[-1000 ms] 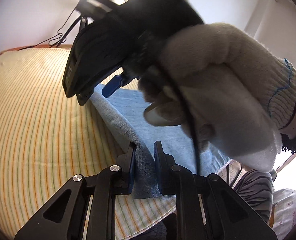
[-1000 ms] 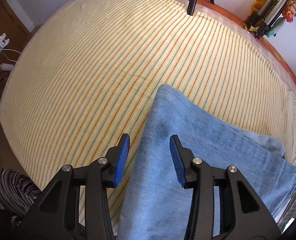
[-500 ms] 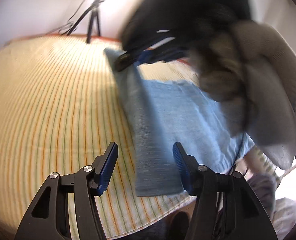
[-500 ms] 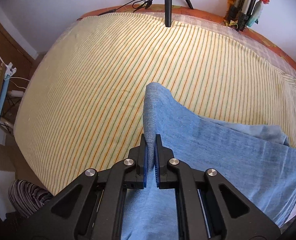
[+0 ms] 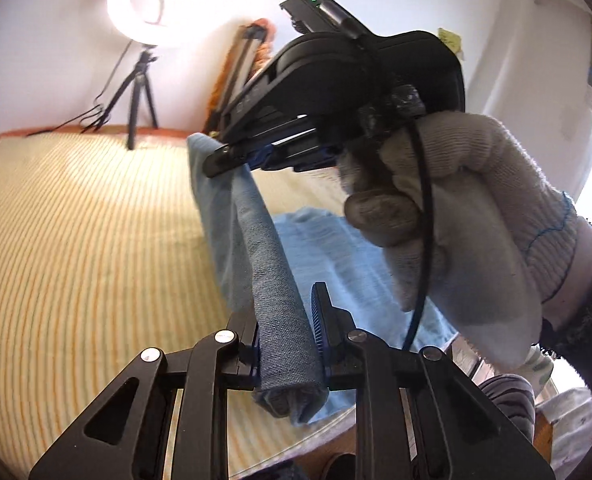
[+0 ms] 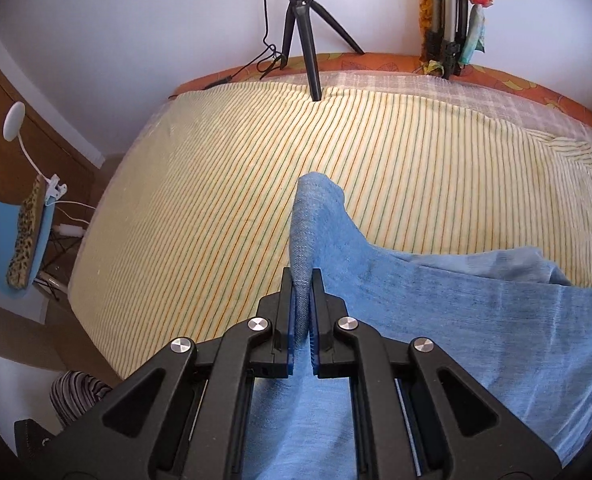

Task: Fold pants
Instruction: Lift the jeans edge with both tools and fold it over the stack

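Note:
Light blue pants [image 6: 436, 312] lie on a yellow striped bed [image 6: 215, 200], with one folded edge lifted off the sheet. My right gripper [image 6: 303, 280] is shut on that raised fold, which stands up past its tips. In the left wrist view the pants' edge [image 5: 271, 280] runs as a taut ridge from my left gripper [image 5: 287, 320] up to the right gripper [image 5: 231, 156], held by a gloved hand [image 5: 476, 208]. My left jaws are closing, with the rolled fabric between them and touching both pads.
A black tripod [image 6: 304, 40] with a ring light [image 5: 151, 4] stands at the bed's far edge by the wall. A chair with blue and leopard-print items [image 6: 15, 232] is left of the bed. Striped cloth [image 6: 75, 396] lies by the near edge.
The right gripper shut on the pants' fold and raised it. The left jaws let go, opened wide, then came back around the fabric edge. Both hands rose.

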Tool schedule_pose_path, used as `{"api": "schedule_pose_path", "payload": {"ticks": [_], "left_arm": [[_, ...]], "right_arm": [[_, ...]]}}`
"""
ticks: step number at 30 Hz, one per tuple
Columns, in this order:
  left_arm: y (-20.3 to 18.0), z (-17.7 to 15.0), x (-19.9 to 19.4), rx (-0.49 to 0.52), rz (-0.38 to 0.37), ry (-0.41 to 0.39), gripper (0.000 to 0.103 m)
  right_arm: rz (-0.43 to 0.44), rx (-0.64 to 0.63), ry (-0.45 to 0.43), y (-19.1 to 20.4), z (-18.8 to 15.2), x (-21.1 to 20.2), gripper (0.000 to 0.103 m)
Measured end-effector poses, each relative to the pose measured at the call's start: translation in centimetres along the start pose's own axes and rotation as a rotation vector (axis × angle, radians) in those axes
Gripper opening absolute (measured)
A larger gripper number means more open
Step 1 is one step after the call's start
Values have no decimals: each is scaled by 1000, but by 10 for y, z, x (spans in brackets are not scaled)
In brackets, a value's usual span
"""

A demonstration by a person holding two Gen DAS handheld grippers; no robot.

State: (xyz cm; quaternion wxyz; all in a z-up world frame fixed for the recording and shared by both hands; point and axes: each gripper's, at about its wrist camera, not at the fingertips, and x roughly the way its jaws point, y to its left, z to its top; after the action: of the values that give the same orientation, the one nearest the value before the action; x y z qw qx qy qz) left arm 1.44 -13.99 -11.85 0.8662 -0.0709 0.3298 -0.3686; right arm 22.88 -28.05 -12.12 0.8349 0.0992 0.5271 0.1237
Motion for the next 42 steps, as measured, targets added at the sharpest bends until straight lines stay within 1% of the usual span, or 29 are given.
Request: {"api": "schedule_pose_path", "payload": {"ticks": [5,11,16,32,37,42], "left_arm": [[-30,7,16,40,-60,4,18],[-67,8,36,68,-130,9,18],[-94,10,52,76,-188,21,18],[-158,24,111,126,-352,80,17],[-175,26,130,143,-387,105,17],[-191,23,154,162,-408,143,17]], "right_arm": [[15,50,-49,-35,-3,-30,6],[-12,92,-101,-78,-10,-66,6],[-43,117,-127,-112,-15,-88,6],[-212,167,-149,-210,-40,-150,6],[-247,200,-153,-244,-52,-160,6],[-262,237,-149,-274,-63,-164,6]]}}
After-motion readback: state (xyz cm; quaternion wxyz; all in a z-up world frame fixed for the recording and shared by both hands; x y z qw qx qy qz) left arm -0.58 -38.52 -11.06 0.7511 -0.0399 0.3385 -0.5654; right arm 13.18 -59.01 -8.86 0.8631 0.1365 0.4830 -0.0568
